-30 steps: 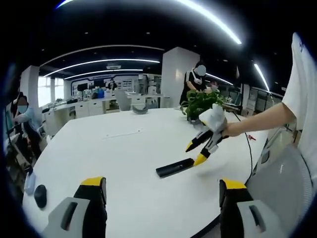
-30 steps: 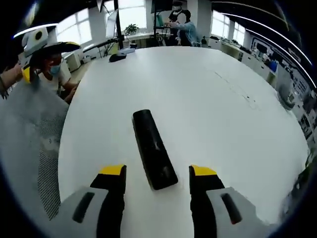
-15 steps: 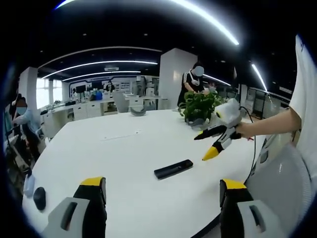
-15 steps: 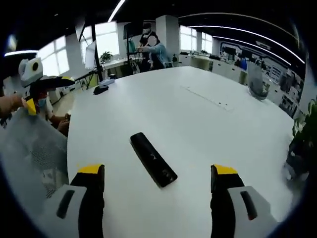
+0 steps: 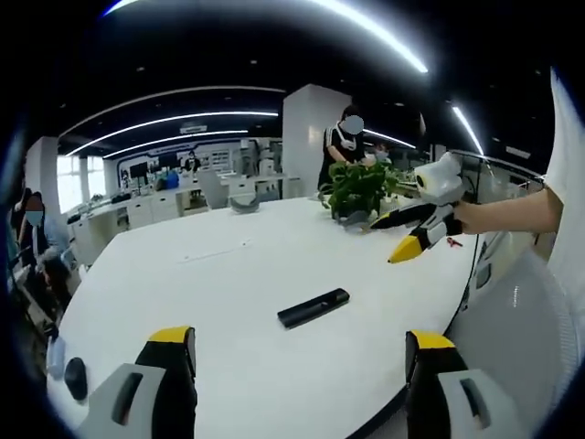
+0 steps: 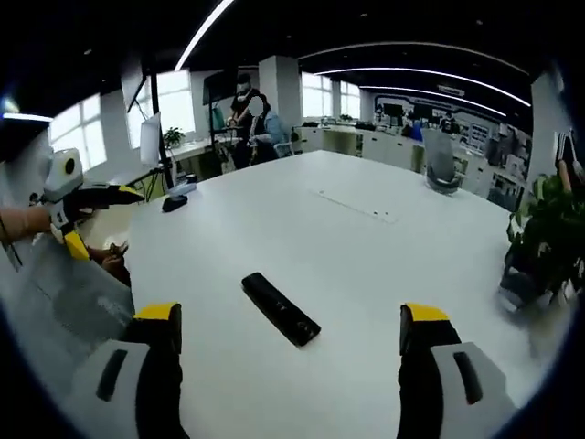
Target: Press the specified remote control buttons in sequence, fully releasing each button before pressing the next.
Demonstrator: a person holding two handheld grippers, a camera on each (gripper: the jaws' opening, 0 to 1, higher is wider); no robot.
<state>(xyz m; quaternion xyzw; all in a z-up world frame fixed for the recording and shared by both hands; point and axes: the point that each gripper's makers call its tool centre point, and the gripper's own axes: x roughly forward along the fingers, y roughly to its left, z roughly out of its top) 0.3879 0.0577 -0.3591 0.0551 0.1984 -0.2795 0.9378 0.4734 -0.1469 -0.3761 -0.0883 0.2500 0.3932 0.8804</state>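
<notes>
Open-plan office: long white table (image 6: 384, 274) under curved ceiling light strips (image 5: 183, 117), rows of desks (image 5: 164, 197) with monitors (image 6: 149, 139) by the windows (image 6: 178, 105), swivel chairs (image 6: 441, 165), a potted plant (image 5: 356, 190) near the table's edge, seated and standing people (image 6: 256, 123).

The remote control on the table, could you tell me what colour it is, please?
The remote control is black, lying on the white table; the right gripper view shows it best.
</notes>
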